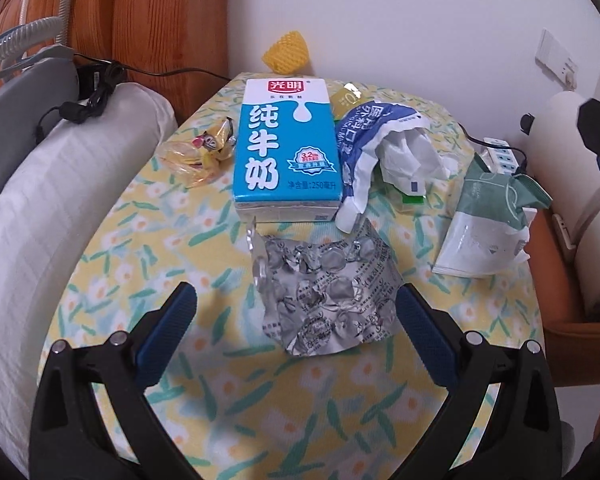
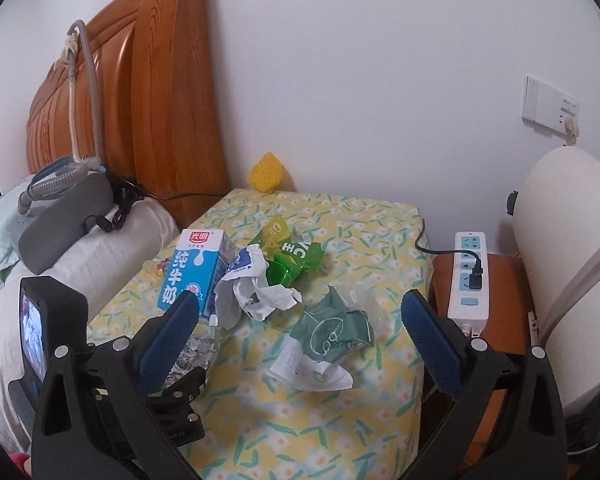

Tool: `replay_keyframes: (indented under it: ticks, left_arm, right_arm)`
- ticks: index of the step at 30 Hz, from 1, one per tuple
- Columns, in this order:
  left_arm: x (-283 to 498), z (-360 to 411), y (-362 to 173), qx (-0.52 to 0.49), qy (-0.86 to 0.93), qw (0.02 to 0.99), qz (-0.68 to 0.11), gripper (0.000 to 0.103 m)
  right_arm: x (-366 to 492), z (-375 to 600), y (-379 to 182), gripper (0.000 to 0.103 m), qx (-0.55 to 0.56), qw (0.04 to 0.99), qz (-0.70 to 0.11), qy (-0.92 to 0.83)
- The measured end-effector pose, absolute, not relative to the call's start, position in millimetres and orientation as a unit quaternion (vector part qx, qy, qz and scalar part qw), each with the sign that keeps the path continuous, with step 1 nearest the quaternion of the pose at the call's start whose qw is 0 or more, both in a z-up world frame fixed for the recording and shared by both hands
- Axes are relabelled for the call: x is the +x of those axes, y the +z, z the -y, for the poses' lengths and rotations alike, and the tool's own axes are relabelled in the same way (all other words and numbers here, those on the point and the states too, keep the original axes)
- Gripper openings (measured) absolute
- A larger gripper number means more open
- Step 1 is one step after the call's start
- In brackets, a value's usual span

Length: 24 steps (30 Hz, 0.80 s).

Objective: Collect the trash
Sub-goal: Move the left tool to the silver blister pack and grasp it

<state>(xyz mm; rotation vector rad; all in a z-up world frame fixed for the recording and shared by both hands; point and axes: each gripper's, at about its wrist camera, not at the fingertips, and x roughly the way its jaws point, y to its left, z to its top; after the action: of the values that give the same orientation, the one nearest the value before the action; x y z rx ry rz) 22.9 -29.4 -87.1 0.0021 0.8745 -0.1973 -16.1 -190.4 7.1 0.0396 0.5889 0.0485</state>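
Trash lies on a floral-clothed table (image 1: 148, 264). A crumpled silver foil blister sheet (image 1: 324, 292) lies right in front of my open left gripper (image 1: 296, 300), between its blue pads. Behind it stand a blue milk carton (image 1: 286, 148), a yellow candy wrapper (image 1: 198, 152), a blue-white torn mask packet with tissue (image 1: 384, 152) and a green-white packet (image 1: 488, 216). In the right wrist view my open, empty right gripper (image 2: 300, 312) hovers over the green-white packet (image 2: 328, 340); the carton (image 2: 194, 272), crumpled white paper (image 2: 256, 292) and green wrappers (image 2: 292, 260) lie beyond.
A white pillow (image 1: 60, 200) and a grey machine with hose (image 2: 60, 208) sit left by the wooden headboard (image 2: 160, 100). A power strip (image 2: 470, 276) lies on a wooden stand at right. A yellow foam net (image 2: 266, 172) leans on the wall.
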Motion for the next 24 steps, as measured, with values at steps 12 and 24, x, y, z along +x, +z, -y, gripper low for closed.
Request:
replay_keyframes:
  ticks: [12,24]
  left_arm:
    - [9.4,26.6,-79.0,-0.007,-0.119,0.899,-0.422,0.095]
    - [8.1,25.2,-76.4,-0.008,-0.117,0.895,-0.431,0.095]
  right_arm:
    - [-12.6,198.2,5.0,0.1,0.035,0.955,-0.295,0.026]
    - [-11.1,213.1,4.5,0.1,0.056,0.954,-0.294,0.019]
